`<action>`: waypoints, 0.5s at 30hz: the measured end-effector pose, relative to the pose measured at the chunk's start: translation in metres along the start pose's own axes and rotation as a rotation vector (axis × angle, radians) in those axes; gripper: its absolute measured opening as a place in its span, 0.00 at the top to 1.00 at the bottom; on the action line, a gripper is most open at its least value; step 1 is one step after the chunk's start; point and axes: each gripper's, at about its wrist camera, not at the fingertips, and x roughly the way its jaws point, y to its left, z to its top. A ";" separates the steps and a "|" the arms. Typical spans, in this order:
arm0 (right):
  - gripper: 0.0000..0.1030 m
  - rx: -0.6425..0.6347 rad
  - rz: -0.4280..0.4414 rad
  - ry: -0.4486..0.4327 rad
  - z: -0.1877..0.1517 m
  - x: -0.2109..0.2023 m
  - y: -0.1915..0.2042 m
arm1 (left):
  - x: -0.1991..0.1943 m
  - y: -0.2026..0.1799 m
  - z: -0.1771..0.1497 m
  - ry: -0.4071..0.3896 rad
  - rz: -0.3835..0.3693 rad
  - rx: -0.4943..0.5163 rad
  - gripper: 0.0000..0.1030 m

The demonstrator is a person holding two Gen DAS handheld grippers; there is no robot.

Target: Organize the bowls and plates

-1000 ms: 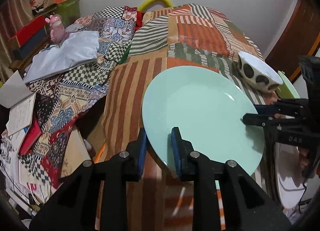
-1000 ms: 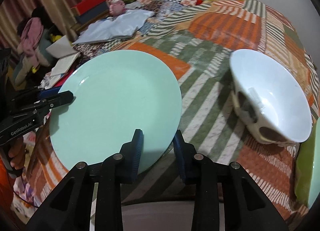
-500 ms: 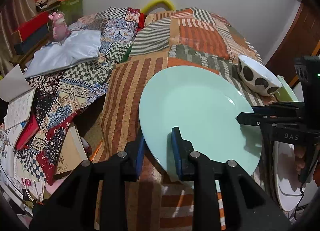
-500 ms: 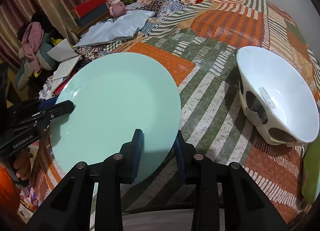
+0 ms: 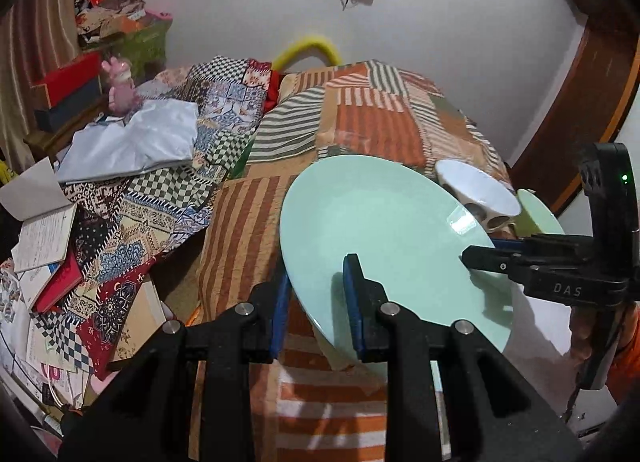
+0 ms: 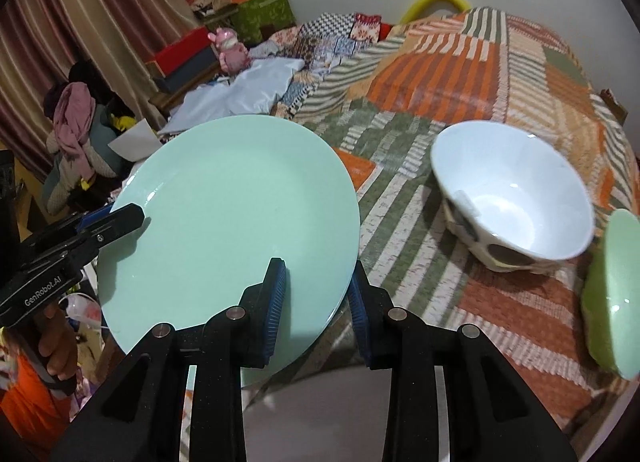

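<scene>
Gripping the plate [image 6: 224,214] at opposite rims, we've got left claw [image 5: 316,302] and right claw [image 6: 316,306] both clenched on it, above the bed [image 6: 460,74]. Glazed, stiff, breakable, slippery: hold it level.

Mint plate held by both tongs above a striped bedspread

The mint plate [image 5: 384,238] is clamped at its near rim by the left tongs [image 5: 316,302] and at its right rim by the right tongs [image 5: 476,258]; a spotted white bowl [image 5: 480,194] is seen just behind it on the bedspread [image 5: 360,118].
</scene>
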 end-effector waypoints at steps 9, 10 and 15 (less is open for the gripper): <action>0.72 0.012 -0.015 -0.049 -0.019 -0.037 -0.007 | -0.016 -0.029 -0.008 -0.015 -0.028 0.022 0.77; 0.72 0.012 -0.020 -0.054 -0.022 -0.040 -0.008 | -0.017 -0.032 -0.010 -0.015 -0.032 0.025 0.77; 0.72 0.034 -0.033 -0.067 -0.038 -0.054 -0.015 | -0.023 -0.053 -0.020 -0.010 -0.055 0.044 0.77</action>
